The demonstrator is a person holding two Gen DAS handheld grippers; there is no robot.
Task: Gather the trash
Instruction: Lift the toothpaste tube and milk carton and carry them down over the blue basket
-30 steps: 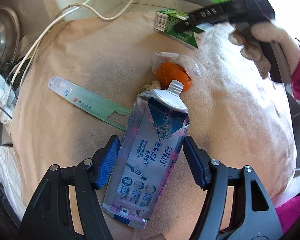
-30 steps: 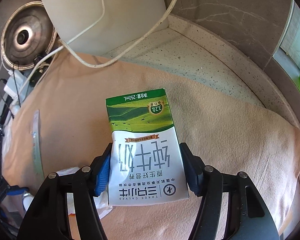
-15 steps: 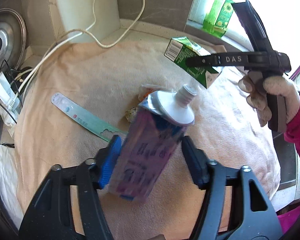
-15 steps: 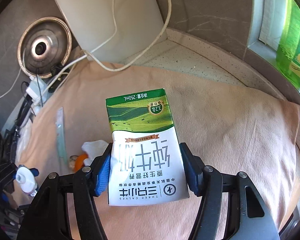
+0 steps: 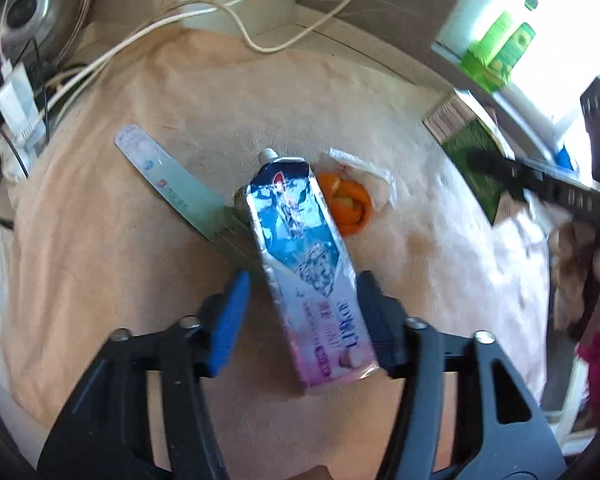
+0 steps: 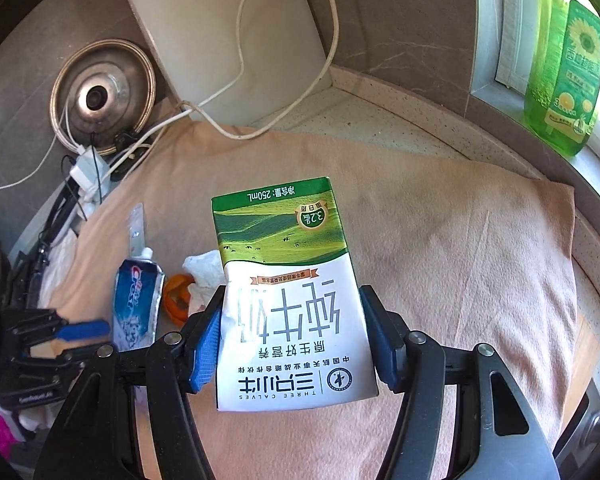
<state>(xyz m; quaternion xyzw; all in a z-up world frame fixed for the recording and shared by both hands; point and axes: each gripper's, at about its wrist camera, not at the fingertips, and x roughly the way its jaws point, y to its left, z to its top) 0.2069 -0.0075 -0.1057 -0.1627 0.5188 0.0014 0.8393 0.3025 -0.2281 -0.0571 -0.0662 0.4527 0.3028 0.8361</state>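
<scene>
Peach cloth (image 6: 440, 240) covers the table, cables and a pot lid (image 6: 102, 94) at its far left. Versus a second ago, the toothpaste tube (image 5: 306, 276) has rolled over inside the left tool (image 5: 300, 320): its jaws have just been opening, and now only the right pad seems to touch the tube, the left one standing apart. We judge that grip lost or loose. The right tool (image 6: 290, 344) has lifted away, clamped on the milk carton (image 6: 288, 296). Both tools point steeply downward. Orange peel (image 5: 348, 208), tissue (image 5: 364, 168) and a flat wrapper (image 5: 172, 184) remain uncollected.
</scene>
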